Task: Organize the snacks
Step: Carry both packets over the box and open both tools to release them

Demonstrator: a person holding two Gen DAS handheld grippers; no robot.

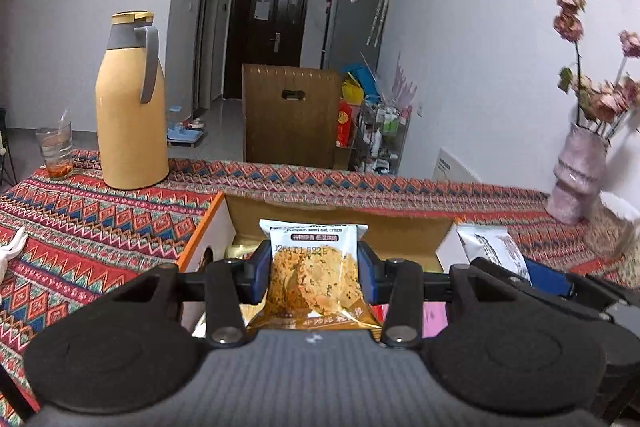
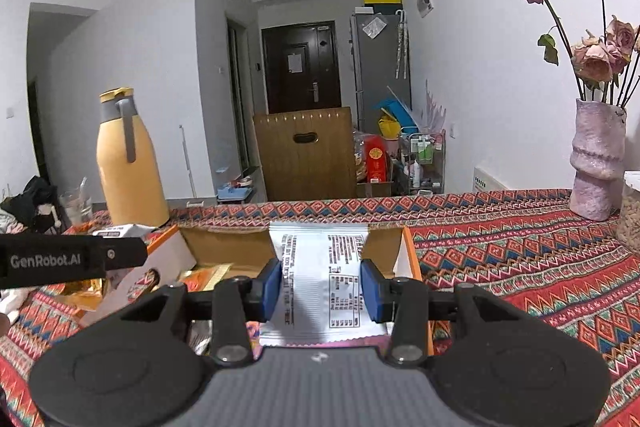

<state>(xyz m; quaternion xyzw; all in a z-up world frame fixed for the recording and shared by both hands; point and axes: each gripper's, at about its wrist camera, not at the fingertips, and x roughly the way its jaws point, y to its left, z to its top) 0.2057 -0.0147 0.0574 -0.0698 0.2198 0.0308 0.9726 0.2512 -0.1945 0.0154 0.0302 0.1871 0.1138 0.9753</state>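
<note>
The oat crisp packet (image 1: 314, 267) sits pinched between the blue pads of the left tongs (image 1: 314, 273), held above the open cardboard box (image 1: 340, 223) on the patterned worktop (image 1: 100, 227). The right tongs (image 2: 323, 291) grip a white snack packet (image 2: 320, 267) over the same box. Both grips catch only the soft wrapper sides, so a jolt could let either packet slip. The two tongs hang close together and might knock. The yellow jug (image 1: 130, 107) and pink vase (image 2: 596, 163) stand well apart.
</note>
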